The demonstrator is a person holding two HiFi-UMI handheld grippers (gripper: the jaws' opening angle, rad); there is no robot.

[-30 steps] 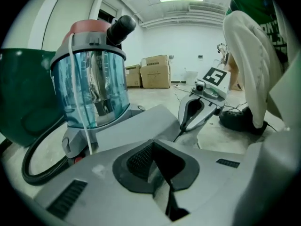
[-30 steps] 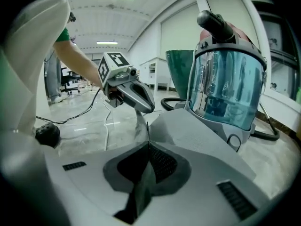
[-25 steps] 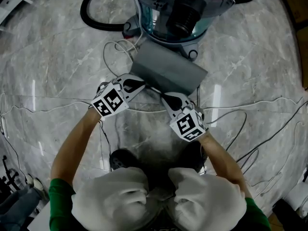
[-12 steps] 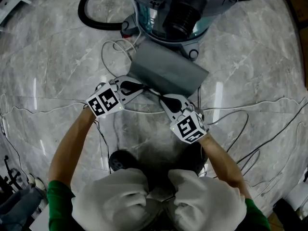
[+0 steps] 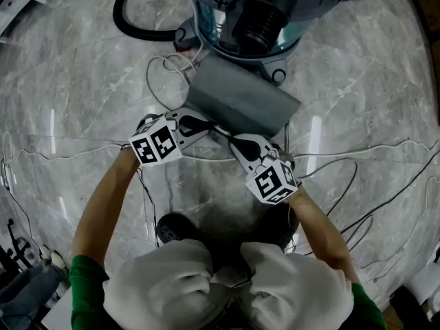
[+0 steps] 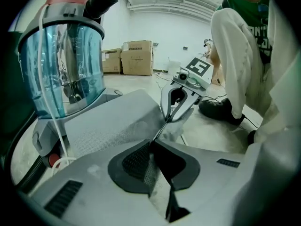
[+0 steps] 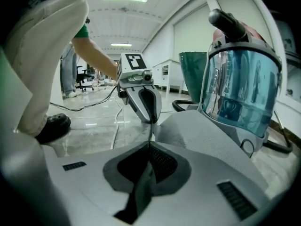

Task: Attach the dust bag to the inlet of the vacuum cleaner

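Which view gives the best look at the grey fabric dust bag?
The head view: nearly the whole grey fabric dust bag shows, just in front of the translucent blue vacuum cleaner. Each gripper view shows only its near edge and a sloping stretch of fabric.

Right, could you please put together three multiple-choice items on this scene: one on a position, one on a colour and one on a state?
1. Where is the dust bag relative to the vacuum cleaner?
A) on top of it
B) between it and the person
C) behind it

2. What colour is the see-through tank?
A) yellow
B) blue
C) pink

3. How are the left hand-held gripper and the right hand-held gripper set?
A) both open
B) only the left shut
C) both shut on the dust bag

Answers: B, the head view shows the bag on the person's side; B, its wall is tinted blue; C, each gripper view shows jaws pinching the bag's edge.
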